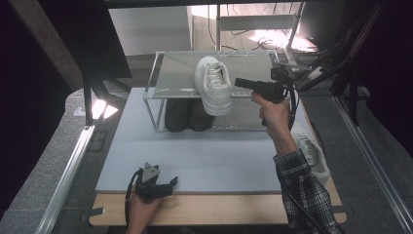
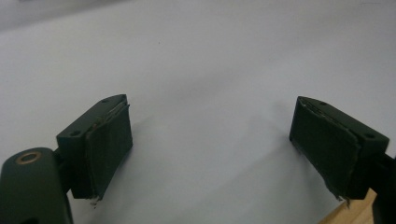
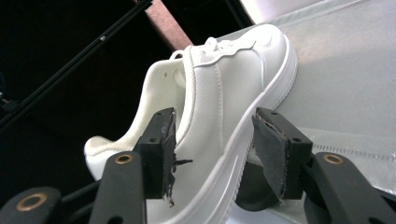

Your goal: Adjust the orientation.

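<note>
- Up on the top shelf of the rack point(image 1: 160, 73): white shoe point(image 1: 213, 84), heel overhanging the front edge.
- Right gripper point(image 3: 212, 140) level at its side, jaws apart, pads not pressing.
- Left gripper point(image 2: 210, 140) spread wide over the mat point(image 2: 210, 56), holding nothing.
- Below: dark shoes point(image 1: 187, 114).

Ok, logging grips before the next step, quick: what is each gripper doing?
Left gripper: open, nothing between its jaws, over the grey mat.
Right gripper: open beside the white shoe on the rack, pads not pressing it.
</note>
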### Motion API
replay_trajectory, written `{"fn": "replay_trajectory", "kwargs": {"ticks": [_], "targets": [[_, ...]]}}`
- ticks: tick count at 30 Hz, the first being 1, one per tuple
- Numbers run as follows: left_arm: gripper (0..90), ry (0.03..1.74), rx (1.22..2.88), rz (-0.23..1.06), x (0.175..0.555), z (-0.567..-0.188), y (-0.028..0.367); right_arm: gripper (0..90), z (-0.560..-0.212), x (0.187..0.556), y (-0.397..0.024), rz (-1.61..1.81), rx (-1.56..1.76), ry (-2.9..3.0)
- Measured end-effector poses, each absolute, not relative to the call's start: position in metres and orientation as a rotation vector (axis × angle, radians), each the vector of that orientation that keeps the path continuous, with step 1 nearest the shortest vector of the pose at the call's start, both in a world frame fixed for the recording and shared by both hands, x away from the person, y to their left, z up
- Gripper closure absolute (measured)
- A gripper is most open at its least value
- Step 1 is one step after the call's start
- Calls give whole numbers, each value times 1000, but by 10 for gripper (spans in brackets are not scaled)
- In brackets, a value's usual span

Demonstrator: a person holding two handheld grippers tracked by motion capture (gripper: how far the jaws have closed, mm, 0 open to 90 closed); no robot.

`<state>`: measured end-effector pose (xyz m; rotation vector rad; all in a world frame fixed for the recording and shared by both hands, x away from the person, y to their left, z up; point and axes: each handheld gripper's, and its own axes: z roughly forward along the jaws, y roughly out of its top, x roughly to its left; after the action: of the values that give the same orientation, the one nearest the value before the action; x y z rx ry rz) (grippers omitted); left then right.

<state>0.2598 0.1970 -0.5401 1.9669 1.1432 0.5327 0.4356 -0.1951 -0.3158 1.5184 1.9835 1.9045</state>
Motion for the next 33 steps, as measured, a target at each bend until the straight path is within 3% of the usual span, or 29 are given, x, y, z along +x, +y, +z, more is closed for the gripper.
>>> {"fn": "replay_trajectory", "kwargs": {"ticks": [21,33], "targets": [[127,1143,1966,533,260,-540,197,559,-340,404,-206,1862,1424,2113],[127,1143,1966,534,260,-540,197,661,-353,386,-196,1831,1328,2209]]}}
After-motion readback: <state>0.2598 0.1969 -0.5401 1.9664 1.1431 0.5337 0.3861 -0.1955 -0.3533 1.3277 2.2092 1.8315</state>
